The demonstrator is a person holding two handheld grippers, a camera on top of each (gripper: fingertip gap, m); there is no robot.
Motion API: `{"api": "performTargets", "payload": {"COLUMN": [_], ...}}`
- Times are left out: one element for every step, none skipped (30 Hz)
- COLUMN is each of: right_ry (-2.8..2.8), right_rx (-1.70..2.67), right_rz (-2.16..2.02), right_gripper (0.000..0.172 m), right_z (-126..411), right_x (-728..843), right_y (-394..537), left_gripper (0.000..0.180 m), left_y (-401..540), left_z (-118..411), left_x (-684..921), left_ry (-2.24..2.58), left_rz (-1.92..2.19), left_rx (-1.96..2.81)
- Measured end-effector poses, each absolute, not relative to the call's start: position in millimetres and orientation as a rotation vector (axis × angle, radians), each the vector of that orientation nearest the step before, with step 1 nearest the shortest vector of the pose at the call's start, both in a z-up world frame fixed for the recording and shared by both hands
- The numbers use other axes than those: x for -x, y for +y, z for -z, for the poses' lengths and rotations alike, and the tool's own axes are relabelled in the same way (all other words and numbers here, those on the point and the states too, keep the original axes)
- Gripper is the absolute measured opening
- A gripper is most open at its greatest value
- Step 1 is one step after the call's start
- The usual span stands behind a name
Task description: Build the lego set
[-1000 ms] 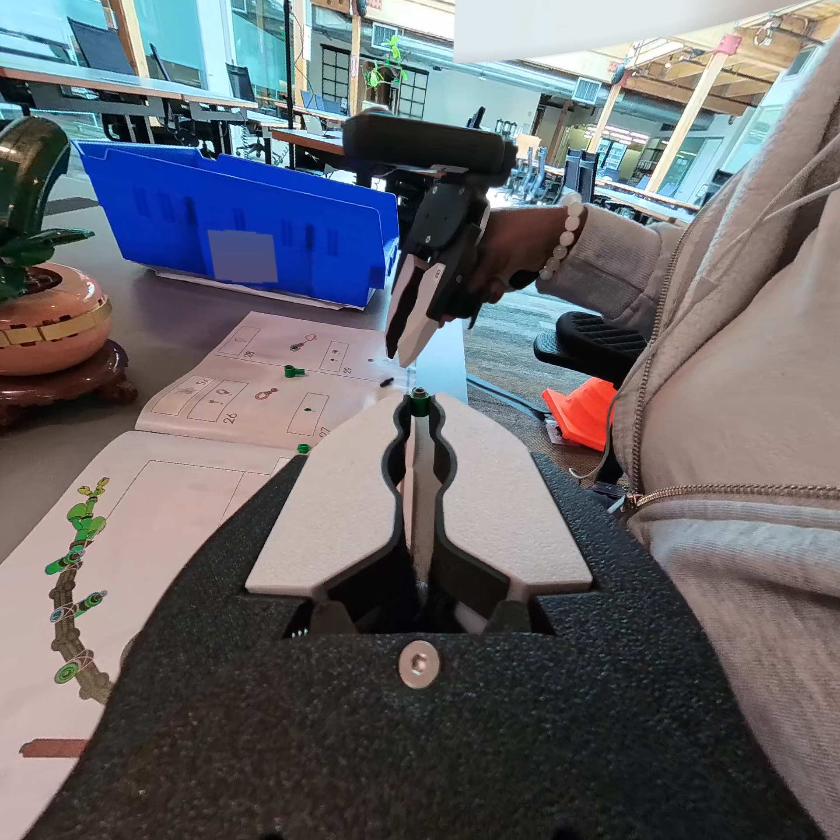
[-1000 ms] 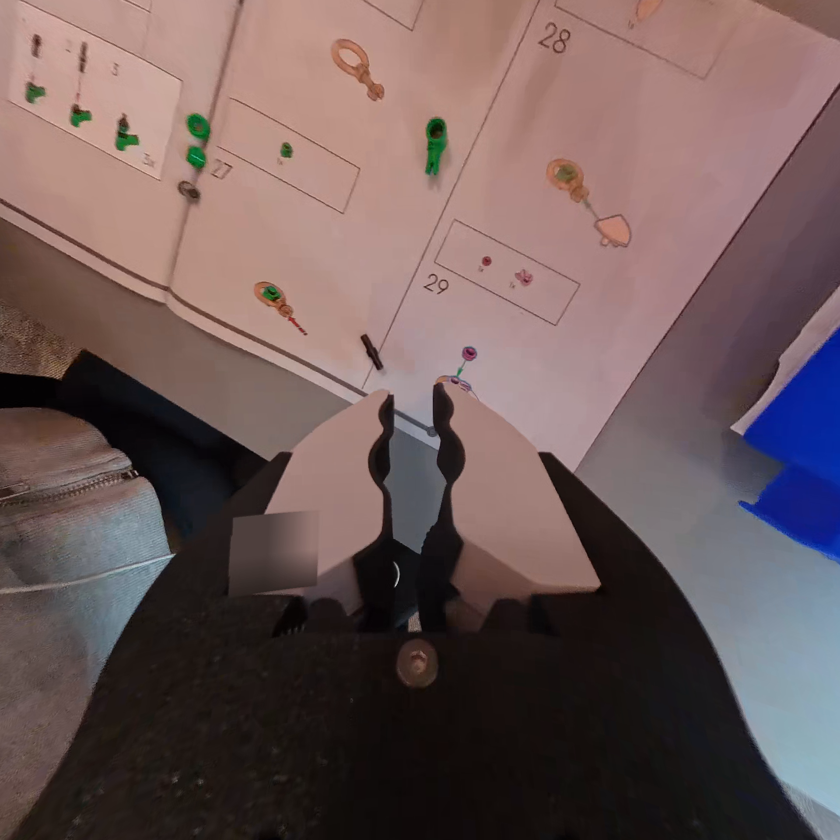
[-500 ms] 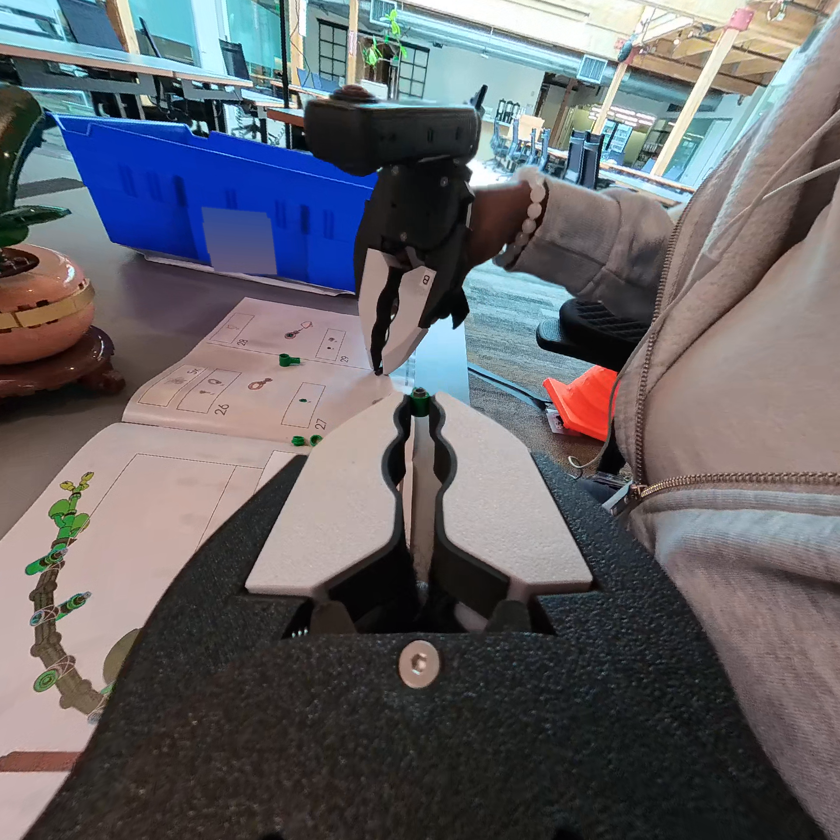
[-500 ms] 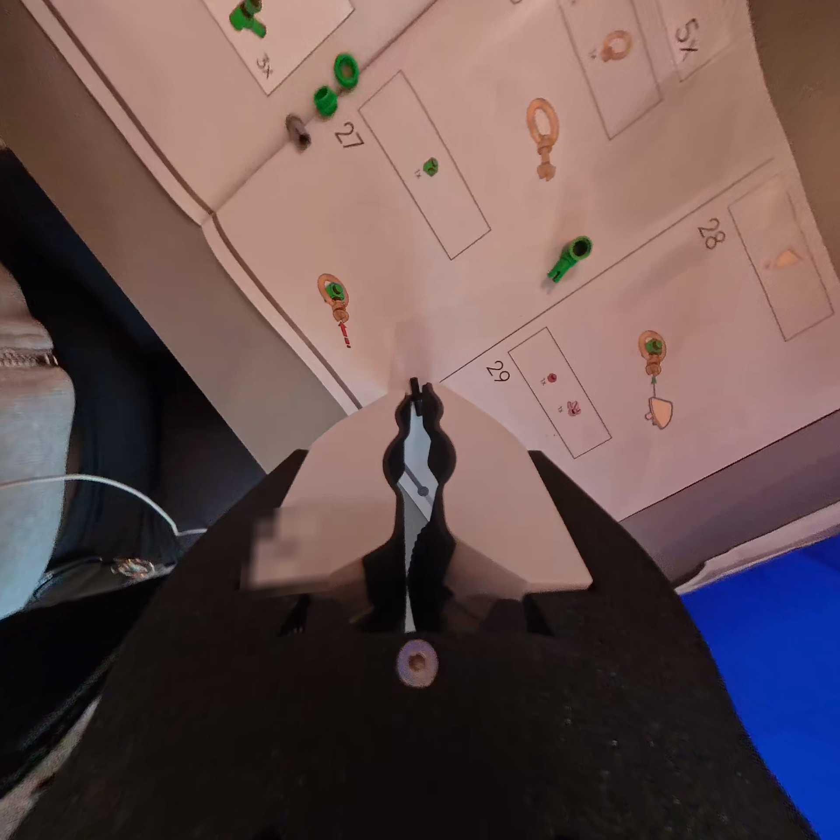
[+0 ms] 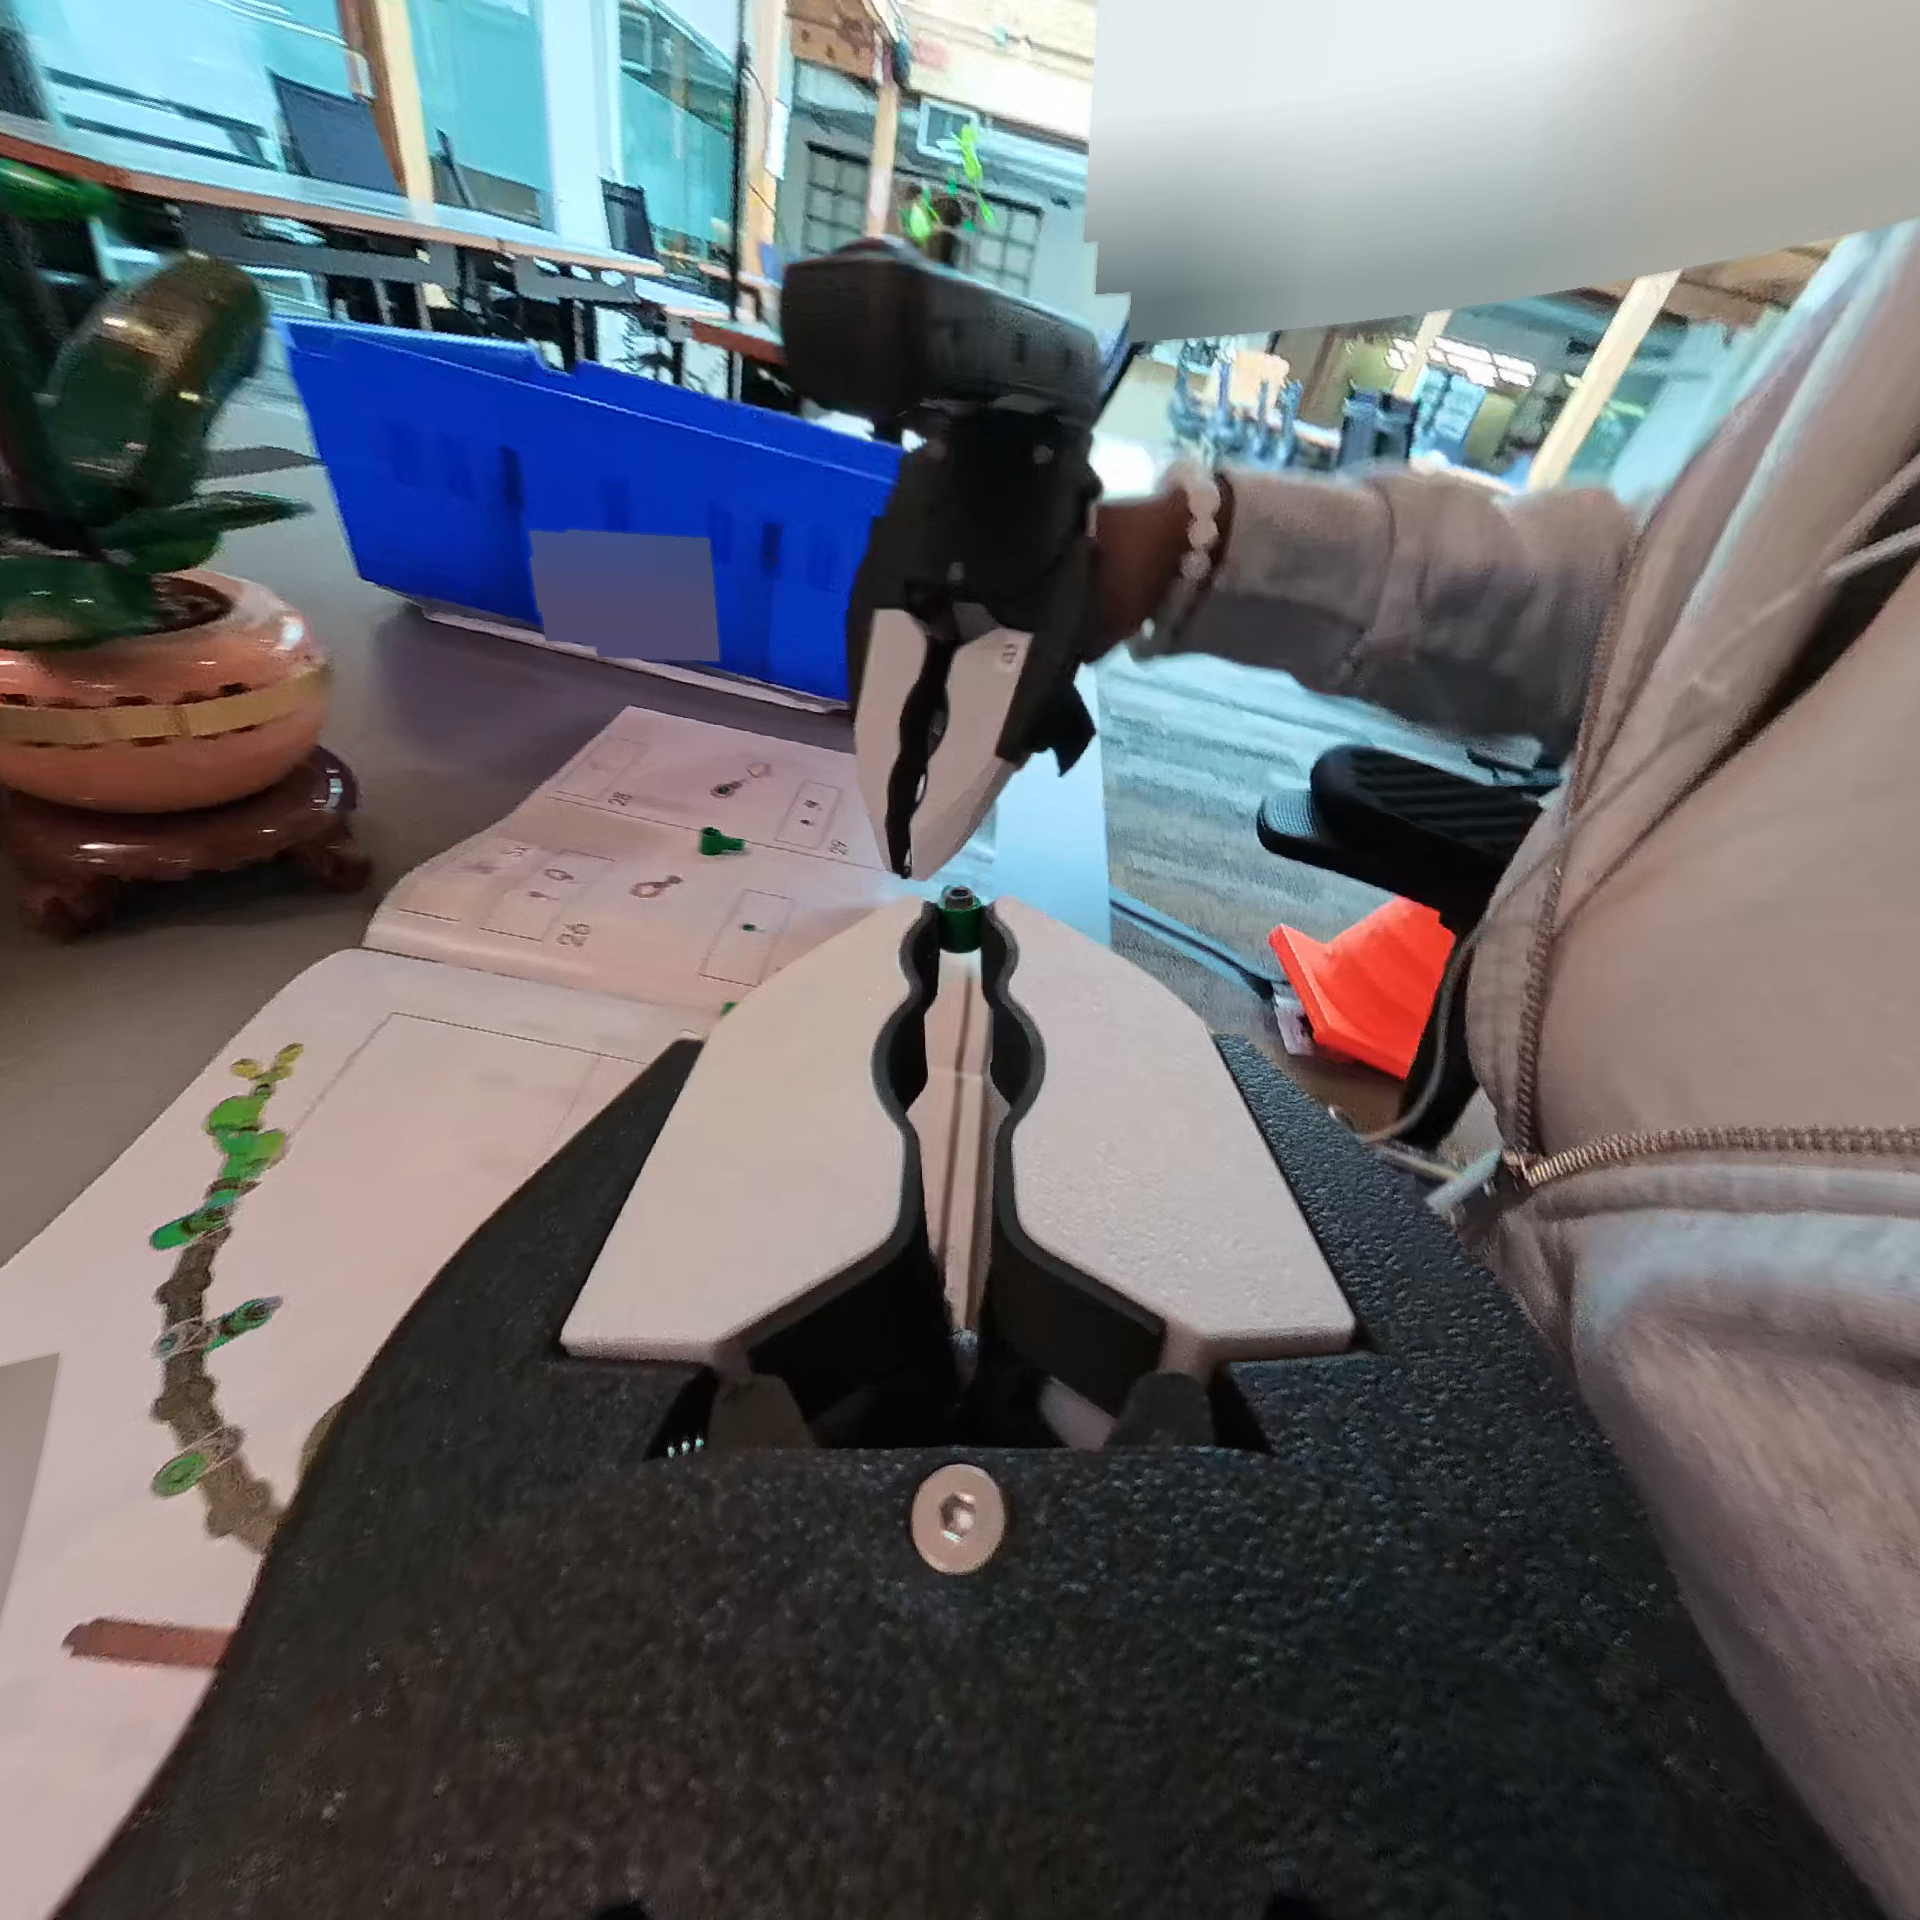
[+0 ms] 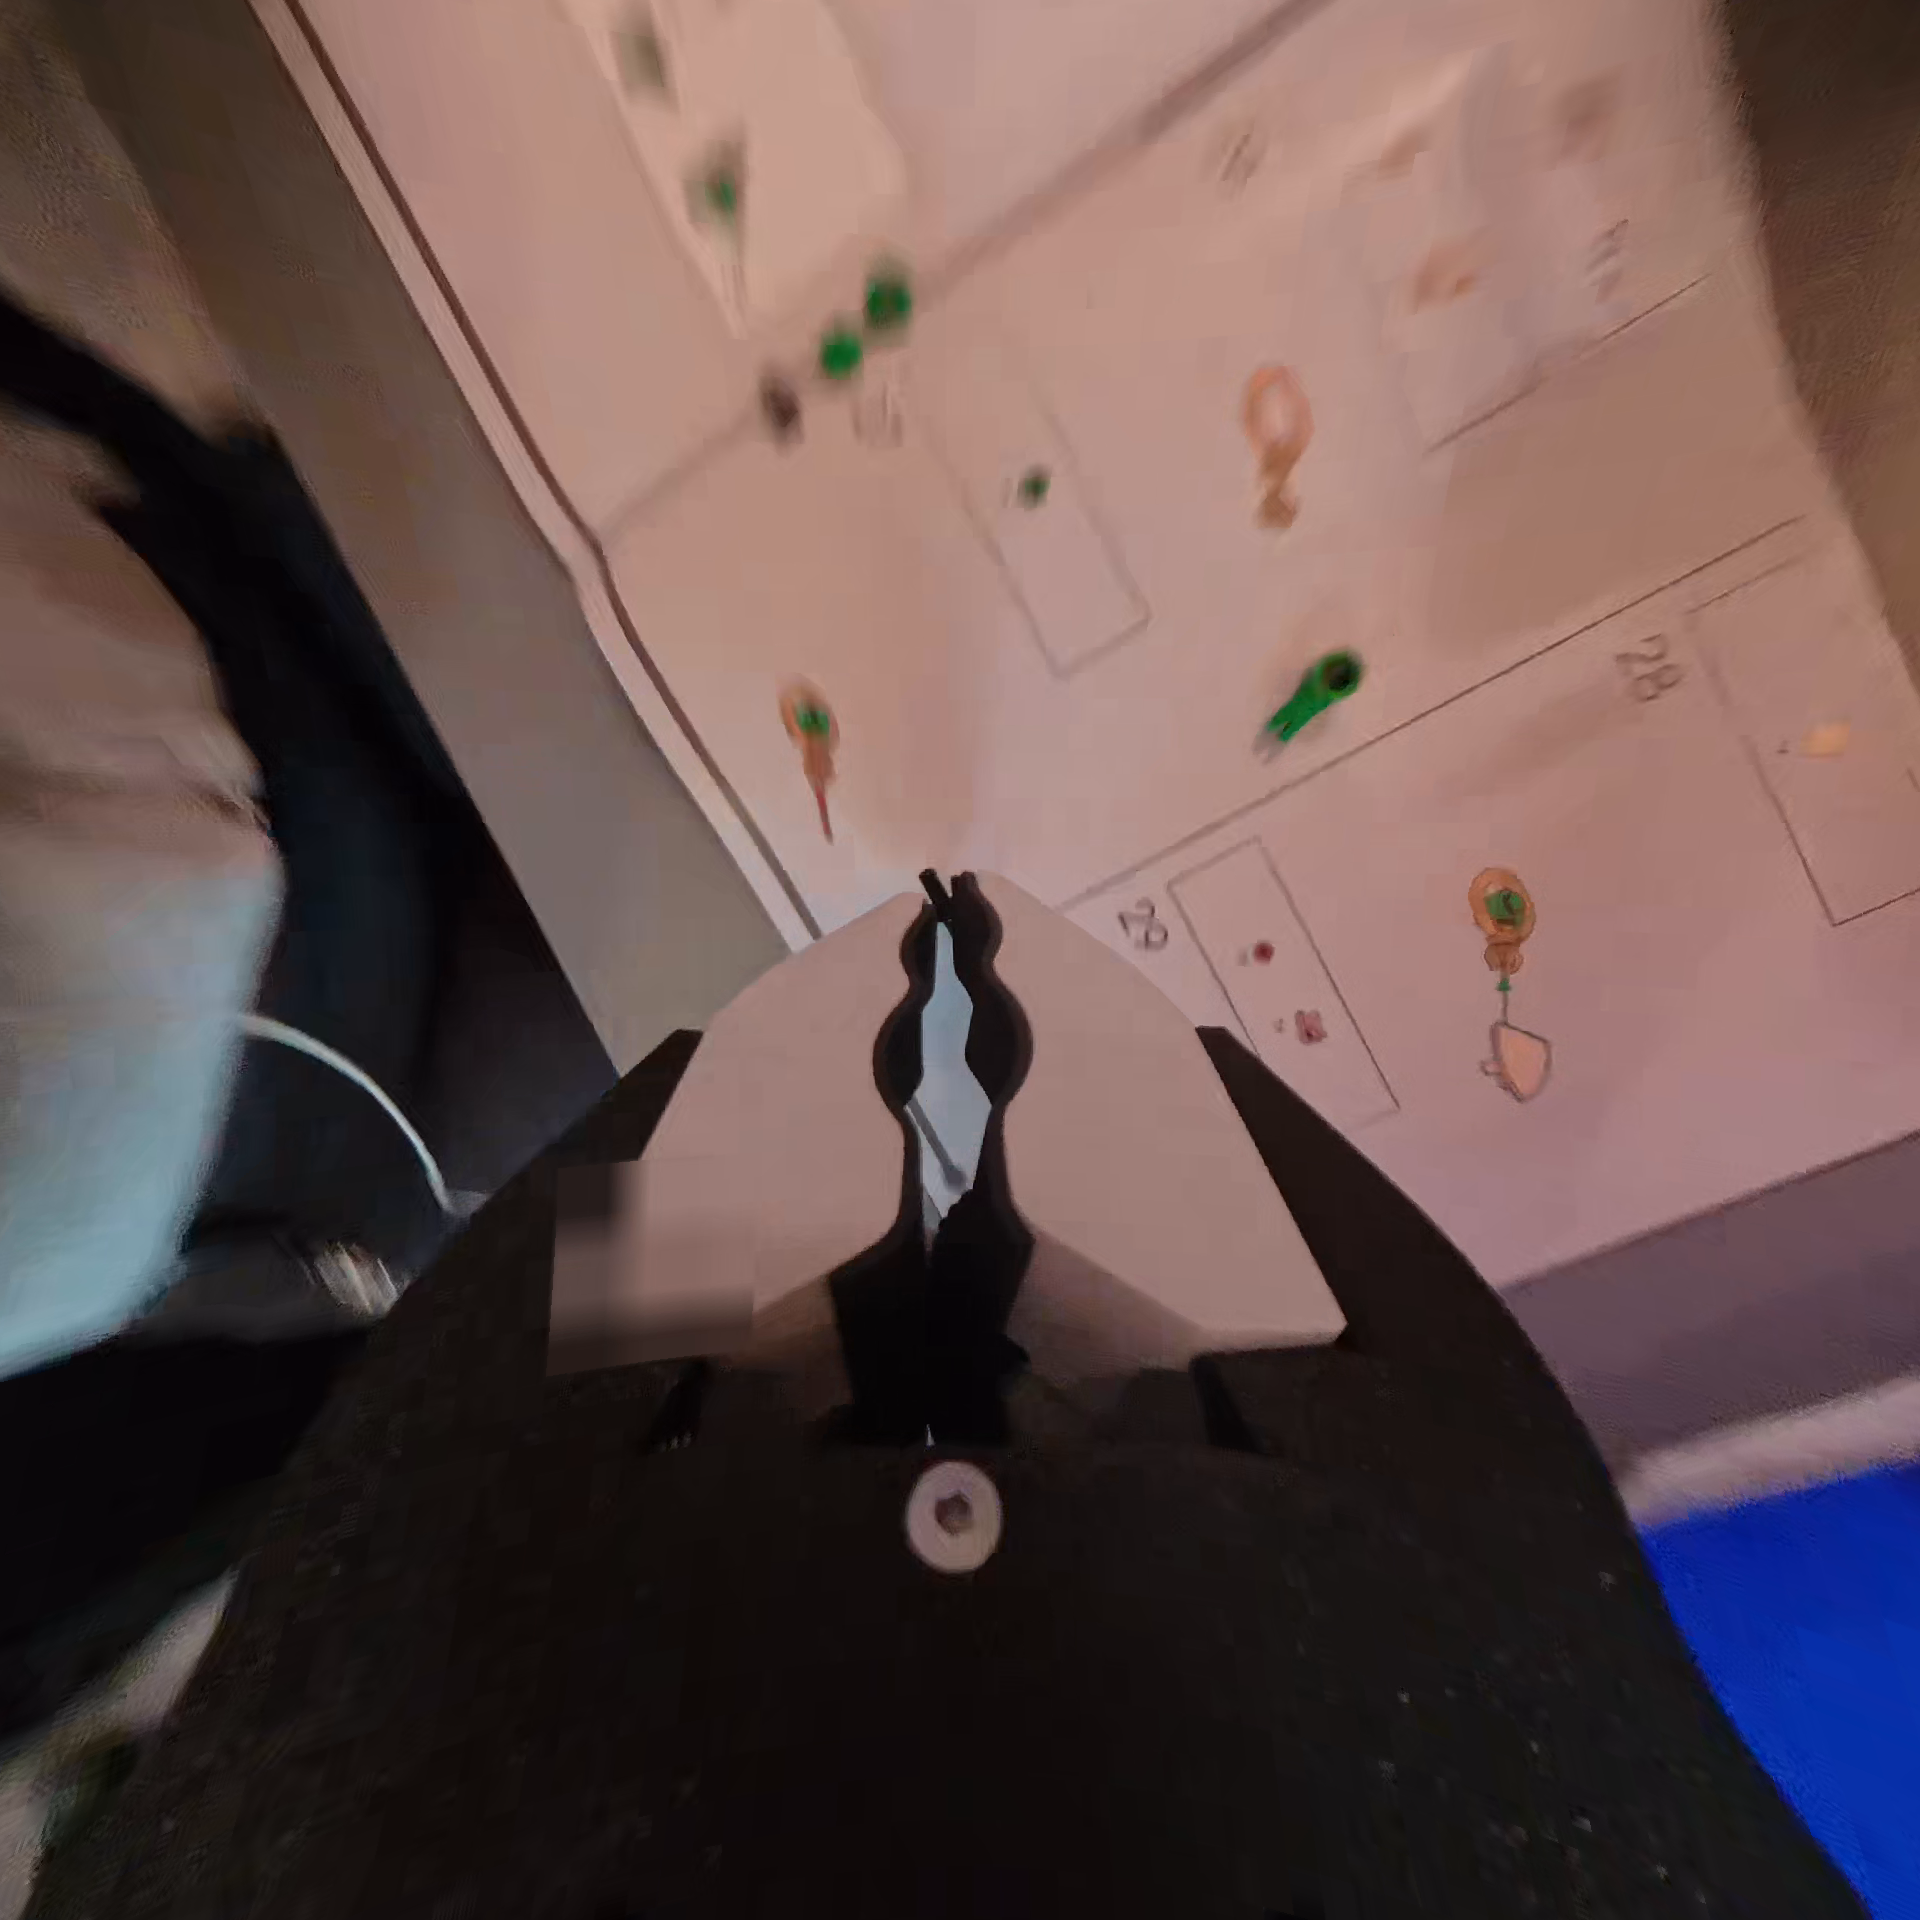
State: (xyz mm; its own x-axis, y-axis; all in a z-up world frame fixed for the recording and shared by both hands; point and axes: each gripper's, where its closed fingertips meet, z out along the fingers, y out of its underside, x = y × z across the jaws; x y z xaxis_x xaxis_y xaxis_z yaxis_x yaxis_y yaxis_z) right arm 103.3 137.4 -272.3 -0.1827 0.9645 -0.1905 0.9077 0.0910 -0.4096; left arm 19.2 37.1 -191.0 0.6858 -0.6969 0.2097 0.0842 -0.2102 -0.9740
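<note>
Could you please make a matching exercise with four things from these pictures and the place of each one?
Things:
1. small green piece
2. thin black pin
3. blue bin
4. orange cone

Places:
A. on the floor beside the table
B. at the tips of the right claw
C. on the table behind the open booklet
D. between the tips of the left claw

Pairs: 1-D, 2-B, 3-C, 4-A
</note>
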Motion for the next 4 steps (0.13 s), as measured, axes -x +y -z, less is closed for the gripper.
{"api": "performTargets", "payload": {"right_ry": [-2.049, -1.844, -1.662, -1.497], "right_rx": [1.910, 1.871, 1.804, 1.732], "right_rz": [-0.898, -1.110, -1.314, -1.483], "right_gripper": [0.002, 0.002, 0.002, 0.002], "right_z": [260.1, 241.7, 220.6, 200.9], "right_x": [-92.1, -79.5, -69.2, -60.7], "right_y": [136.2, 138.1, 138.5, 139.7], "left_gripper": [0.006, 0.006, 0.006, 0.006], "left_y": [39.6, 42.9, 46.8, 51.4], "left_z": [188.5, 185.0, 180.4, 175.8], "left_x": [-14.0, -8.2, -3.2, 1.0], "left_ry": [0.469, 0.427, 0.387, 0.351], "left_rz": [0.766, 0.761, 0.763, 0.773], "left_rx": [1.632, 1.619, 1.603, 1.591]}}
